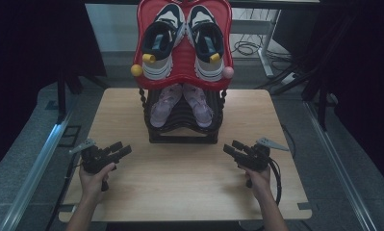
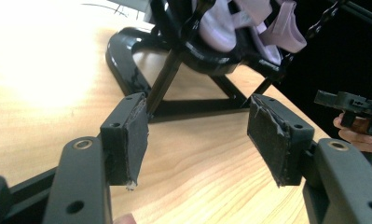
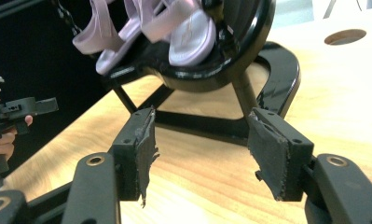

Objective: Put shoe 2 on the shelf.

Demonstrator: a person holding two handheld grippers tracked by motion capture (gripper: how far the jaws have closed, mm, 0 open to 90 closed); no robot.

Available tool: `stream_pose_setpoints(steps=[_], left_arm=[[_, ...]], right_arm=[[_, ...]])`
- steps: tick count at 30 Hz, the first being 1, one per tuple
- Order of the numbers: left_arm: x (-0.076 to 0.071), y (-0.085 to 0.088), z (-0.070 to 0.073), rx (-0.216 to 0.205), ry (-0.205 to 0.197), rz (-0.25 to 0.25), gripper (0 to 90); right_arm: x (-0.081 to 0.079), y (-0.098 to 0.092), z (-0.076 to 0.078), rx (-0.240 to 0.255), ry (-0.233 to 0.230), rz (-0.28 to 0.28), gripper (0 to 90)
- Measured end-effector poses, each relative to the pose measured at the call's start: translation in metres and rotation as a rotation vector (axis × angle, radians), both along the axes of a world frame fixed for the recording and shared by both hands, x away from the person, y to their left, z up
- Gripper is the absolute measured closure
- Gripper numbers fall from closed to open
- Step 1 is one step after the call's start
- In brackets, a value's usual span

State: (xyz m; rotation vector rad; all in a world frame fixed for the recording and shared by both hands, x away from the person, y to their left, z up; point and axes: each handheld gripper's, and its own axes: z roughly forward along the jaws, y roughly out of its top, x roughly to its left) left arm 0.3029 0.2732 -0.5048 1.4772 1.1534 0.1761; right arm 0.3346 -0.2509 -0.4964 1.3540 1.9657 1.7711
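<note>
Pink shoes (image 1: 181, 105) sit loosely on the black rack (image 1: 182, 130) ahead of your wide-open, empty left gripper (image 1: 118, 150) and right gripper (image 1: 234, 148), so clipping its frame could tip them off.

Glossy black plastic rack (image 2: 127, 70) on matt pale wood-grain table (image 1: 189, 178).

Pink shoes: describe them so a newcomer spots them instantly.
Find the two-tier shoe rack at the far middle of the wooden table. Under its red top shelf, on the black lower shelf, sit the pink shoes. They are smaller and paler than the navy-and-white sneakers above.
</note>
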Motion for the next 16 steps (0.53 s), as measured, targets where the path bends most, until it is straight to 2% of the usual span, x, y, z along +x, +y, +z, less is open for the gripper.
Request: stream_pose_setpoints(steps=[1,10,16], left_arm=[[-0.0002,0.0005,-0.0001,0.002,0.002,0.0,38.1],[-0.007,0.0046,0.0013,-0.016,0.0,0.003,37.8],[-0.0091,0.0084,-0.0018,-0.023,0.013,0.015,37.7]], right_arm=[[0.0,0.0012,-0.0012,-0.008,-0.005,-0.001,42.1],[-0.0008,0.0033,-0.0001,0.019,-0.018,0.0,42.1],[-0.0026,-0.0022,-0.0002,0.025,-0.021,-0.008,41.9]])
